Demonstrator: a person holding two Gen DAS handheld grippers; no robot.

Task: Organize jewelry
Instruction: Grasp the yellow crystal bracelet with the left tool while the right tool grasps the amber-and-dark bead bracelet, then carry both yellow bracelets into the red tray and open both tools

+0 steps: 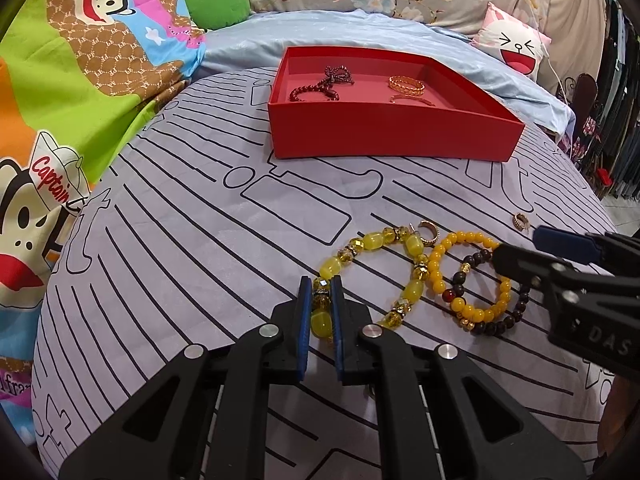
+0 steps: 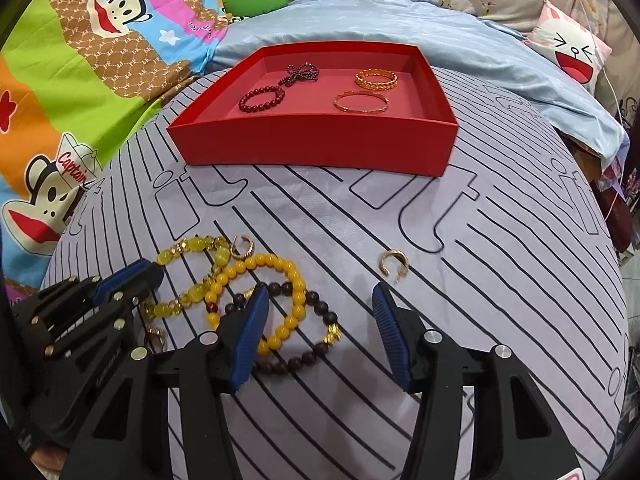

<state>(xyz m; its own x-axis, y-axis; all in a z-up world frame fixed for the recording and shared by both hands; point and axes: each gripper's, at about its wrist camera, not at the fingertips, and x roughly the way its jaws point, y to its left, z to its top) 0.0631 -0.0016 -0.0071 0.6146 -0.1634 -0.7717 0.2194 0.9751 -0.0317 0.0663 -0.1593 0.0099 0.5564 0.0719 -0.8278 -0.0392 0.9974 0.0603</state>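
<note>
My left gripper (image 1: 320, 284) is shut on the pale yellow chunky-bead bracelet (image 1: 412, 245), which lies on the striped sheet. It also shows in the right wrist view (image 2: 152, 276). My right gripper (image 2: 320, 292) is open over a yellow bead bracelet (image 2: 280, 270) and a dark brown bead bracelet (image 2: 320, 304) that overlap. A gold hoop earring (image 2: 394, 266) lies just beyond its right finger. Another gold hoop (image 2: 244, 246) rests against the pale bracelet. The red tray (image 2: 312, 148) holds a dark red bead bracelet (image 2: 260, 100) and two gold bangles (image 2: 362, 102).
The grey striped sheet (image 2: 480, 280) covers the bed. A cartoon monkey quilt (image 1: 60, 100) lies at the left. A light blue sheet (image 2: 460, 40) and a pink-and-white cushion (image 2: 568, 52) lie behind the tray. The bed's edge drops off at the right.
</note>
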